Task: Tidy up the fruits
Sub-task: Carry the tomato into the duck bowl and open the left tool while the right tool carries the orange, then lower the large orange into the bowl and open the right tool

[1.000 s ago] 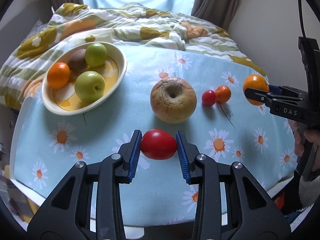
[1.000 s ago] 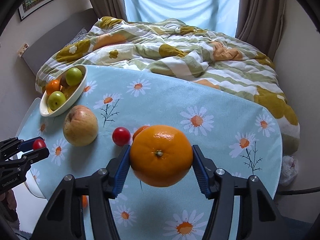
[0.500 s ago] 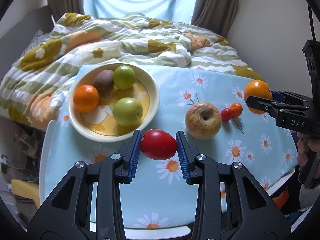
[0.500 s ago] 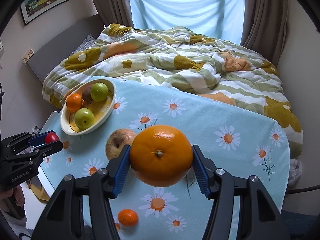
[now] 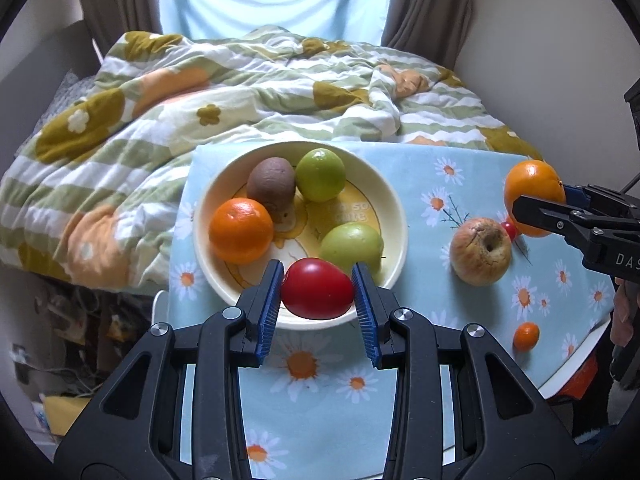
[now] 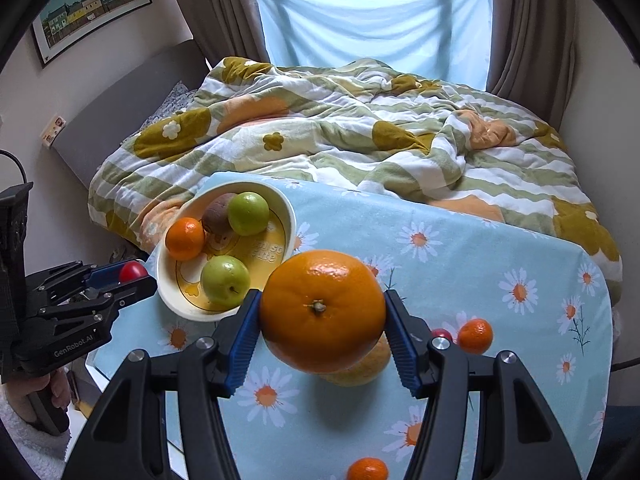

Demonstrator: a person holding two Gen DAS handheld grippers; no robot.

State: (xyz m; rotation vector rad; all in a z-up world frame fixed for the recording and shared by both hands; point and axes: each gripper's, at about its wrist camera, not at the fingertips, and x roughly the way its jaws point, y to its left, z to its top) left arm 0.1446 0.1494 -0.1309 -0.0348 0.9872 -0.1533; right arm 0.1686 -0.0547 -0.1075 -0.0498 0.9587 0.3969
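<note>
My left gripper [image 5: 317, 294] is shut on a red tomato [image 5: 317, 288] and holds it over the near rim of a cream bowl [image 5: 390, 200]. The bowl holds an orange [image 5: 241, 231], a kiwi [image 5: 271, 184] and two green apples [image 5: 320, 175]. My right gripper [image 6: 322, 312] is shut on a large orange [image 6: 322, 310], held above the table to the right of the bowl [image 6: 290, 216]. It also shows in the left wrist view [image 5: 532, 196]. A big wrinkled apple [image 5: 480, 251] lies on the daisy tablecloth [image 5: 320, 420].
A small red tomato [image 5: 509, 230] lies by the wrinkled apple. Small mandarins [image 5: 526, 336] lie on the cloth, two in the right wrist view [image 6: 475, 336]. A bed with a striped quilt [image 5: 260, 92] lies behind the table. The table's left edge is close to the bowl.
Both grippers have moved left, and farther along the table toward the bowl, with their fruit. The tomato now hangs over the bowl's near rim.
</note>
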